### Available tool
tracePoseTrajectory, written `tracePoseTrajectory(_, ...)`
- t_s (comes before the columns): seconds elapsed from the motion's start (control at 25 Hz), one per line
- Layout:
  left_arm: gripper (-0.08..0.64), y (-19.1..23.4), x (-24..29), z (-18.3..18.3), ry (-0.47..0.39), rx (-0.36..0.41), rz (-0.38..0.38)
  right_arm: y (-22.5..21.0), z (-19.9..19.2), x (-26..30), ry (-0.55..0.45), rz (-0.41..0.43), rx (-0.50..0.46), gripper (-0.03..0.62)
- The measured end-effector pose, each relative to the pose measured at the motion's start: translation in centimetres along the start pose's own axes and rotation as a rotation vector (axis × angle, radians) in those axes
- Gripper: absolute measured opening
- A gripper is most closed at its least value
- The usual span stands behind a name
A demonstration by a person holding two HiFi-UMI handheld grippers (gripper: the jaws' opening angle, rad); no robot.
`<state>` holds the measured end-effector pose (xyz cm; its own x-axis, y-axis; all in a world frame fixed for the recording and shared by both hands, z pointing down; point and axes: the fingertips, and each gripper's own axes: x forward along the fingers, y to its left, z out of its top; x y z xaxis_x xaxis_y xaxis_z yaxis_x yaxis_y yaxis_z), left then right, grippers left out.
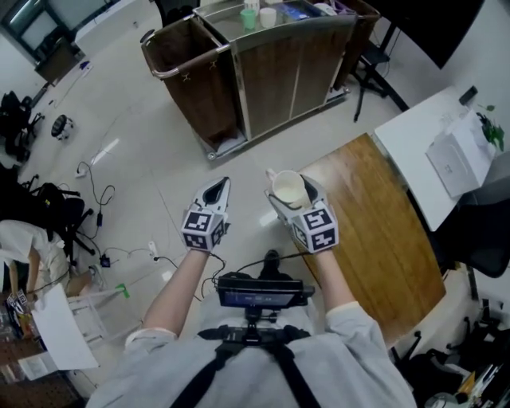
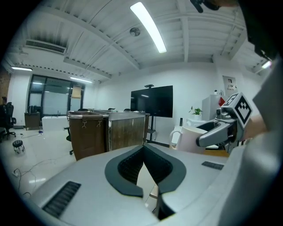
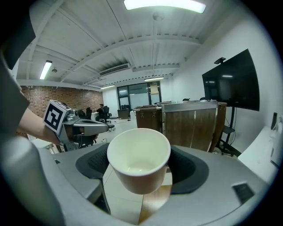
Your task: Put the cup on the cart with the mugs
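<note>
My right gripper (image 1: 291, 191) is shut on a white cup (image 1: 288, 189) with a handle, held upright and empty (image 3: 139, 159). In the left gripper view the same cup (image 2: 190, 137) shows at the right between the right gripper's jaws. My left gripper (image 1: 217, 190) hovers beside it to the left; its jaws meet at the tips with nothing between them (image 2: 143, 148). The cart (image 1: 279, 72), wood-panelled with a metal frame, stands ahead across the floor. A green mug (image 1: 249, 17) and a white mug (image 1: 268, 16) stand on its top. Both gripper views show the cart (image 3: 190, 123) some way ahead.
A brown fabric bin (image 1: 187, 76) hangs on the cart's left end. A wooden table (image 1: 382, 231) lies at my right, with a white desk (image 1: 422, 143) beyond it. Cables (image 1: 103, 199) and chairs sit on the floor at left. A black screen (image 2: 151, 101) stands behind the cart.
</note>
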<state>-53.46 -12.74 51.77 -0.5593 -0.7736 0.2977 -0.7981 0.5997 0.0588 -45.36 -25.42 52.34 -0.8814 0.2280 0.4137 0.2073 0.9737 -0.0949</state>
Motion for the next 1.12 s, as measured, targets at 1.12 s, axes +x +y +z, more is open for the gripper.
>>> tracePoseTrajectory(1.12, 0.005, 21.0, 19.8, 15.7, -0.105, 0.049, -0.249, -8.6, 18.1, 27.6, -0.022, -0.032, 0.017, 0.417)
